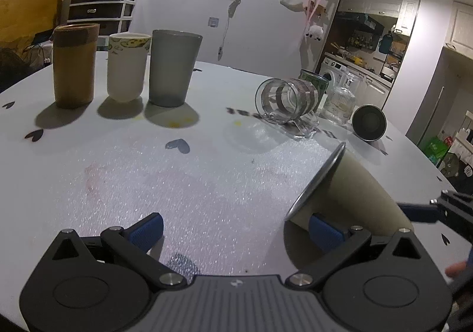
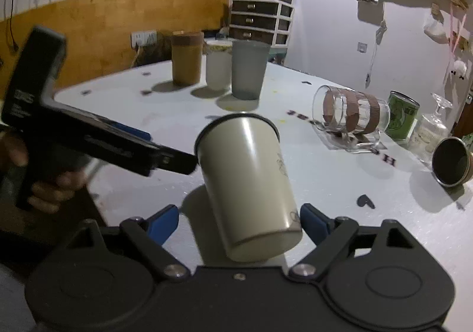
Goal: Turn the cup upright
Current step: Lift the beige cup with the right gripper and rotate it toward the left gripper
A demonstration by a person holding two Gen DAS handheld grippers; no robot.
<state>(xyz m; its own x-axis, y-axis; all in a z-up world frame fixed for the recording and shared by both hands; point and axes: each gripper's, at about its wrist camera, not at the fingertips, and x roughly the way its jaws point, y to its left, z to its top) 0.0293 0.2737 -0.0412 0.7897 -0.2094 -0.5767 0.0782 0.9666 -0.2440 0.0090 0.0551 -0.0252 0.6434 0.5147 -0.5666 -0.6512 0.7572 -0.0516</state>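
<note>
Mid-flip: cream cup tilted, rim toward 11 o'clock, betw. wide-open right gripper; left gripper open, empty; next: tip upright onto tabletop.

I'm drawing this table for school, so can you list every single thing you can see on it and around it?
Cream cup: 1, cream with a dark rim, tilted between the right gripper's fingers, rim by the left gripper.
Standing cups: 3 in a row at the far side: brown, white, grey.
Glass mug: 1, clear with brown bands, lying on its side.
Green can: 1, standing behind the mug.
Clear glass bottle: 1, right of the can.
Dark metal cup: 1, on its side near the right edge.
Table: 1, white with dark heart marks.
Drawer unit: 1, dark drawers, by the wall.
Left hand-held gripper: open, beside the cream cup.
Right hand-held gripper: around the cup's base; grip unclear.
</note>
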